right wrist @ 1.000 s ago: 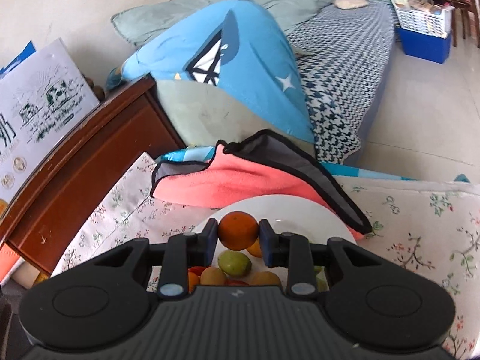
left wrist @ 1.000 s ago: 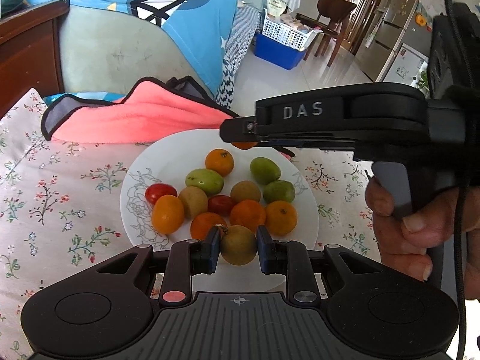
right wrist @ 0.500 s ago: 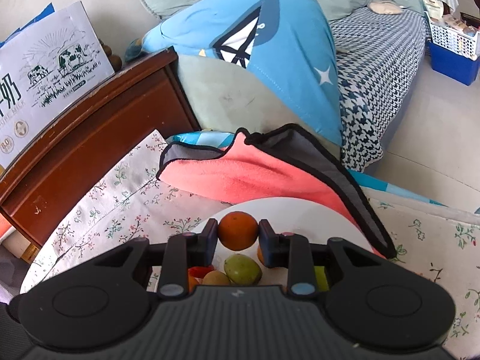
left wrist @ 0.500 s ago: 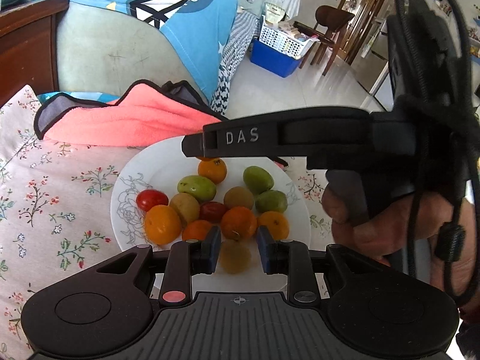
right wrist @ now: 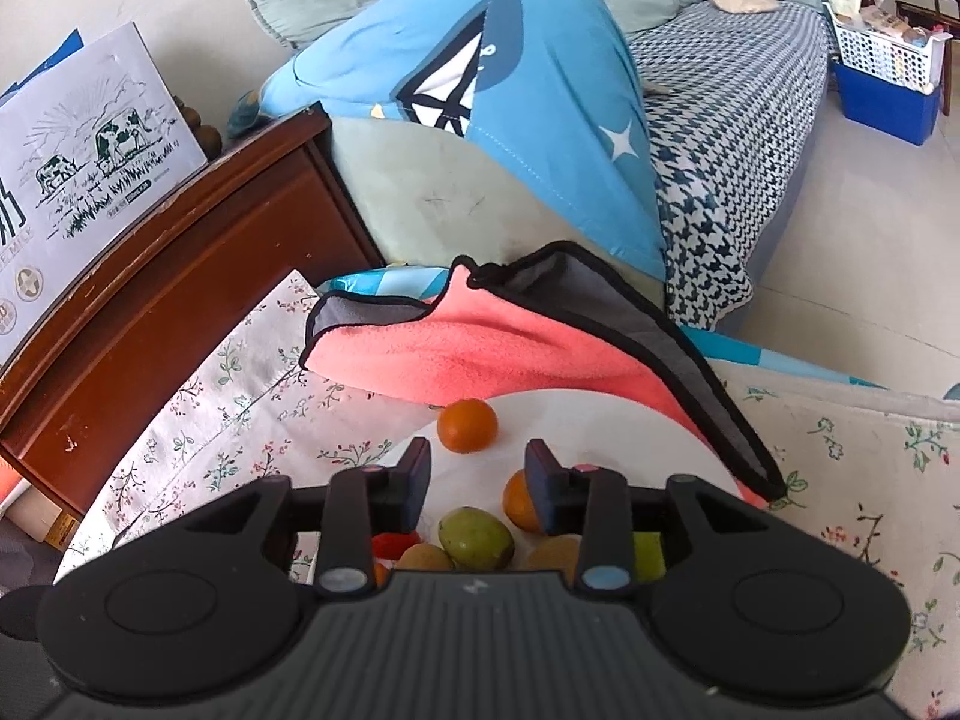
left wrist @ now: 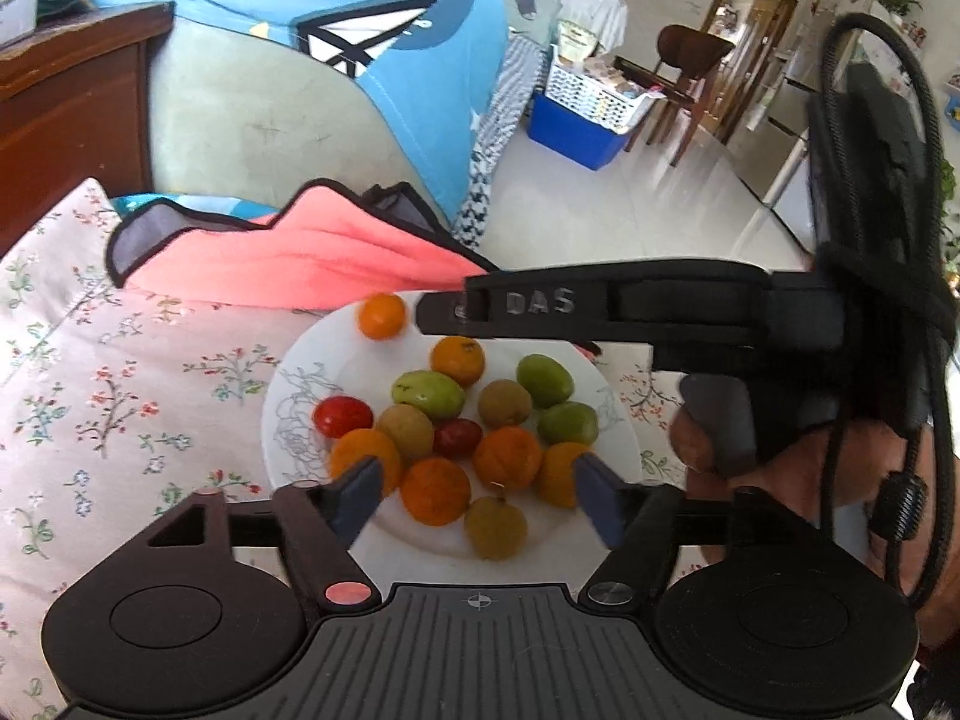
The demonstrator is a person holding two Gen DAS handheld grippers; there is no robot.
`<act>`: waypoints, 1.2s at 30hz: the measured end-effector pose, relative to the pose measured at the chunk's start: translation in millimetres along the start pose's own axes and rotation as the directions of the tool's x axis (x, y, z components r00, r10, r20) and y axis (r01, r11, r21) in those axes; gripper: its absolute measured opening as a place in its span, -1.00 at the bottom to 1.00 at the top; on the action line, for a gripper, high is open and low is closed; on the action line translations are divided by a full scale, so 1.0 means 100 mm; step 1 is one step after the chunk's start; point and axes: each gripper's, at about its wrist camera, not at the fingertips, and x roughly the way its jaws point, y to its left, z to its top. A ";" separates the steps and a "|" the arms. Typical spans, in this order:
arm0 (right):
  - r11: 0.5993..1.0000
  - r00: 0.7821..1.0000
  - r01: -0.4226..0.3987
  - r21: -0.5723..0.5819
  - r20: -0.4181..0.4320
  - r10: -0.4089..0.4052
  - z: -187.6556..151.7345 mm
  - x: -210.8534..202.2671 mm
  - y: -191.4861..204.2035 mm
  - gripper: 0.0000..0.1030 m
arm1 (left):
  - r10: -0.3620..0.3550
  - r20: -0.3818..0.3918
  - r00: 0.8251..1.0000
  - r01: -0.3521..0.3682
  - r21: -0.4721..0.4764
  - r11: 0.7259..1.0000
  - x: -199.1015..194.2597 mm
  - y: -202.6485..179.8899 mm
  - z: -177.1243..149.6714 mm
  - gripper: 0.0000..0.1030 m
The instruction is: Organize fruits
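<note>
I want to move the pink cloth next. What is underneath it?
The pink cloth lies on the floral tablecloth and overlaps the white plate's far rim. Anything else beneath is covered.

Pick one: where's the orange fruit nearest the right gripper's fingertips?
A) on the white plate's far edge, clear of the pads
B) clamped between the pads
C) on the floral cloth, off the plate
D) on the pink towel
A: the orange fruit lies on the white plate just beyond the right gripper, whose opening jaws have nothing between them.
</note>
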 end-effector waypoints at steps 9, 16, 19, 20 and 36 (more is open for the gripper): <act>0.994 0.995 0.077 0.079 0.053 -0.082 0.00 -0.30 -0.03 0.13 | 0.030 0.001 1.000 -0.030 -0.002 1.000 -0.11 0.05 0.04 0.67; 0.972 0.978 0.189 0.141 0.061 -0.199 -0.02 -0.55 0.02 0.44 | 0.080 -0.022 0.997 -0.080 -0.013 0.997 -0.18 0.13 0.06 0.78; 0.961 0.972 0.215 0.173 0.055 -0.227 -0.05 -0.66 0.05 0.47 | 0.105 -0.030 0.994 -0.106 -0.021 0.994 -0.21 0.16 0.06 0.81; 0.958 0.971 0.219 0.182 0.057 -0.233 -0.07 -0.69 0.05 0.51 | 0.111 -0.031 0.993 -0.112 -0.024 0.993 -0.22 0.17 0.06 0.82; 0.891 0.907 0.402 0.213 0.038 -0.419 -0.48 -1.10 0.37 0.93 | 0.294 -0.099 0.951 -0.291 0.038 0.956 -0.35 0.18 -0.04 0.90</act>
